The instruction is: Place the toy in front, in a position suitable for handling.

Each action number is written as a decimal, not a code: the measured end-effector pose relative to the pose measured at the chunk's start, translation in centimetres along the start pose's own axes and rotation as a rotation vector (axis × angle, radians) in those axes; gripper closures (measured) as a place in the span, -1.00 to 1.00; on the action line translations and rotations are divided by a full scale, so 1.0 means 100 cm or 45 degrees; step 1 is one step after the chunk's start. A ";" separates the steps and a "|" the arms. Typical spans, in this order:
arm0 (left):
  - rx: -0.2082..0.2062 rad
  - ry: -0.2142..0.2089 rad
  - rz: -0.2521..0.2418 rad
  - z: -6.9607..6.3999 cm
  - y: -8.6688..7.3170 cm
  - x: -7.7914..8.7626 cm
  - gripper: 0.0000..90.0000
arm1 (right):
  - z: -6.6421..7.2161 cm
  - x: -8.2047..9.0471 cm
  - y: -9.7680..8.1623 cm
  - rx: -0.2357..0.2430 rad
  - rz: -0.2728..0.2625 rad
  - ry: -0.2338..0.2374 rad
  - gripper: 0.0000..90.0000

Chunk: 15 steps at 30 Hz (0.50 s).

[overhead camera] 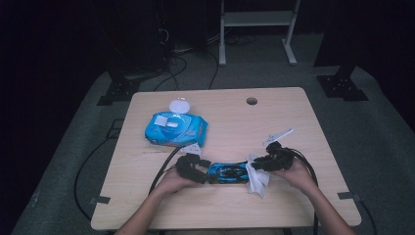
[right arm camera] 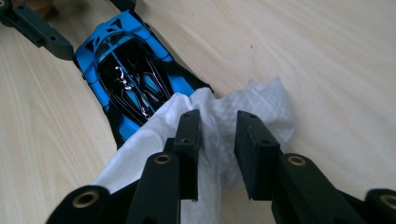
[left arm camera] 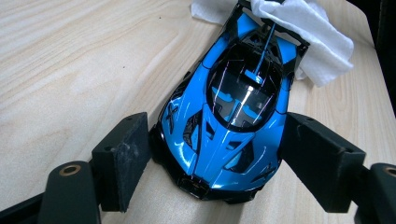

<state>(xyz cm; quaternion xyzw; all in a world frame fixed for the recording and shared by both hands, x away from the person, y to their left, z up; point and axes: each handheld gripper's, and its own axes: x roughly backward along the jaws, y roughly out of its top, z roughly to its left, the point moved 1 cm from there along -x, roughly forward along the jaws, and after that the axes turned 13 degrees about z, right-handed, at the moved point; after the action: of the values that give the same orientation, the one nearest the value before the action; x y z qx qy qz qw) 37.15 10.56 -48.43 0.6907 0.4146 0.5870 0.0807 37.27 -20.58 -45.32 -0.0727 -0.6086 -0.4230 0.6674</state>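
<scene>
Wiping a glossy blue toy sports car (left arm camera: 224, 126)

Left gripper (left arm camera: 215, 161) is clamping the car's nose; right gripper (right arm camera: 217, 154), jaws parted, is straddling a crumpled white wipe (right arm camera: 261, 100).

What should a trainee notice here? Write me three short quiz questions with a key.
1. True or false: the left gripper has its fingers on either side of the car at its nose.
2. Where does the wipe lie? A: on the car's rear. B: on the pack. C: over the table's hole.
3. Fill in: car and pack are both ____.
Key: 1 true; 2 A; 3 blue.
</scene>
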 end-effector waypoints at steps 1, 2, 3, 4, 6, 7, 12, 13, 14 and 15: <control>0.000 0.001 0.001 0.000 0.000 0.000 -0.48 | -0.002 -0.001 0.000 -0.016 0.003 0.015 0.49; -0.001 0.002 -0.002 0.000 0.000 0.000 -0.48 | -0.004 -0.001 0.001 -0.042 0.004 0.043 0.46; -0.007 0.005 -0.002 0.000 -0.001 0.000 -0.48 | -0.007 -0.002 0.001 -0.058 0.008 0.070 0.43; -0.009 0.005 -0.003 0.000 -0.001 0.001 -0.47 | -0.011 -0.003 0.001 -0.085 0.010 0.108 0.41; -0.007 0.005 -0.006 0.000 -0.001 0.000 -0.48 | -0.019 -0.005 0.001 -0.141 0.016 0.200 0.40; -0.004 0.004 -0.009 0.000 -0.002 0.000 -0.48 | -0.023 -0.005 0.000 -0.160 0.017 0.242 0.40; -0.006 0.001 -0.010 0.001 -0.002 0.000 -0.48 | -0.030 -0.008 -0.001 -0.198 0.018 0.335 0.44; -0.006 0.002 -0.012 0.000 -0.002 0.000 -0.48 | -0.030 -0.008 -0.001 -0.203 0.016 0.348 0.46; -0.006 0.003 -0.014 0.000 -0.002 0.000 -0.48 | -0.030 -0.008 -0.001 -0.204 0.019 0.354 0.47; -0.005 0.005 -0.021 0.000 -0.003 0.000 -0.48 | -0.030 -0.008 -0.001 -0.206 0.019 0.357 0.47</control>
<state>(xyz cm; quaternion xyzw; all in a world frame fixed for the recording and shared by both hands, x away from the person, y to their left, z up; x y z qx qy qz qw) 37.04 10.73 -48.58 0.6860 0.4191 0.5885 0.0861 39.56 -22.15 -46.80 -0.0710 -0.4730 -0.4717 0.7408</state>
